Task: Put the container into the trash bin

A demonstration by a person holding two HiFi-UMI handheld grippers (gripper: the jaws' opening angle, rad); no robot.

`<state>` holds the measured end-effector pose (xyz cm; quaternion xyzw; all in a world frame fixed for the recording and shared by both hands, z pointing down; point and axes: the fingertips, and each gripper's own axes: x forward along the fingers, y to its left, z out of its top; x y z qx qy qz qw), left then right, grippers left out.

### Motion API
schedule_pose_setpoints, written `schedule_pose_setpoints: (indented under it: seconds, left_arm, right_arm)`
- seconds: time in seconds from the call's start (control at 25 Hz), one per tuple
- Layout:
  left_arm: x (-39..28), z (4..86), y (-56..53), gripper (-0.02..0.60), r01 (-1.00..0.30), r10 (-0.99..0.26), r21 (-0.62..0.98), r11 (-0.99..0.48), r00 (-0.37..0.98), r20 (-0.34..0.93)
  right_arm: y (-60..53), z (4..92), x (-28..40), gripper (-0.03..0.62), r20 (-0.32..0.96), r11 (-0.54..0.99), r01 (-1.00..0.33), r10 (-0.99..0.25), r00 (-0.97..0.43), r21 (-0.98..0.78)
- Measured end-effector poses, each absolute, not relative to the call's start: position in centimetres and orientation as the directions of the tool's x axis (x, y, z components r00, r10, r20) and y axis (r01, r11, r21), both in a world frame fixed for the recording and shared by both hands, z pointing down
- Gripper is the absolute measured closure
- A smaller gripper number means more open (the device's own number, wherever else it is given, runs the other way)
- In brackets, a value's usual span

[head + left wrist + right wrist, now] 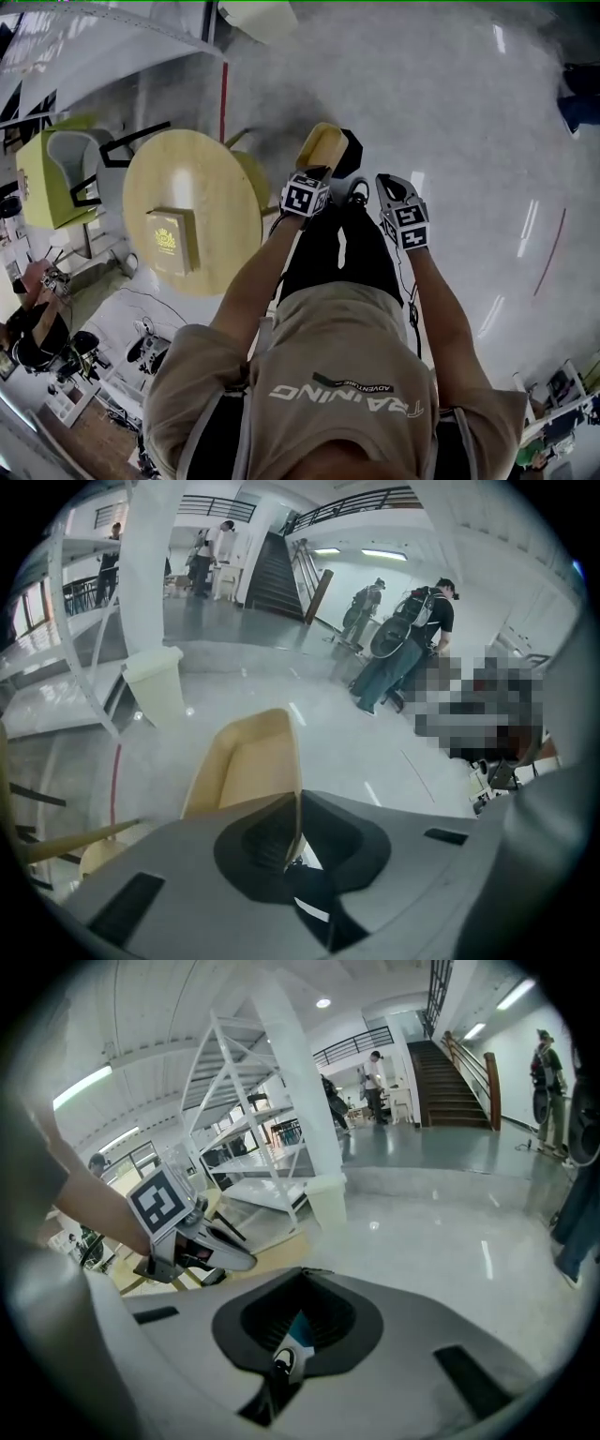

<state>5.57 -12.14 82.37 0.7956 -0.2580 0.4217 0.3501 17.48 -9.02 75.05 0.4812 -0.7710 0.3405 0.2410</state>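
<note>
The container (pixel 322 147) is a tan, open, paper-like tray, held out over the grey floor in front of the person. My left gripper (pixel 324 172) is shut on it. In the left gripper view the jaws (pixel 298 803) pinch one side wall of the container (pixel 246 761). My right gripper (pixel 387 186) hangs just right of it, shut with nothing held; its jaws (pixel 304 1273) meet at the tip. The trash bin (pixel 259 16) is a pale bin standing on the floor some way ahead, beside a white column (pixel 155 682), and it also shows in the right gripper view (pixel 327 1200).
A round yellow table (pixel 202 169) with a tan box (pixel 170 240) on it stands to the left, green chairs (pixel 47 173) beyond it. White shelving (pixel 246 1119) stands near the bin. Several people (pixel 405 635) stand further off by a staircase (pixel 276 572).
</note>
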Motion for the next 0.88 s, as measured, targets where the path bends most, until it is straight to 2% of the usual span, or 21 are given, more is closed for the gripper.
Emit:
schedule_pose_setpoints:
  seconds: [0.48, 0.88]
  left_arm:
    - [6.9, 97.3, -12.0, 0.555, -0.735, -0.014, 0.414, -0.537, 0.499, 0.867]
    - [8.7, 108.1, -11.2, 0.555, -0.713, 0.094, 0.473, -0.517, 0.502, 0.86]
  right_arm:
    - [-9.6, 90.9, 14.6, 0.595, 0.778, 0.385, -0.859, -0.398, -0.485, -0.339]
    - [-11.3, 100.6, 15.8, 0.595, 0.795, 0.364, -0.855, -0.354, -0.493, -0.368]
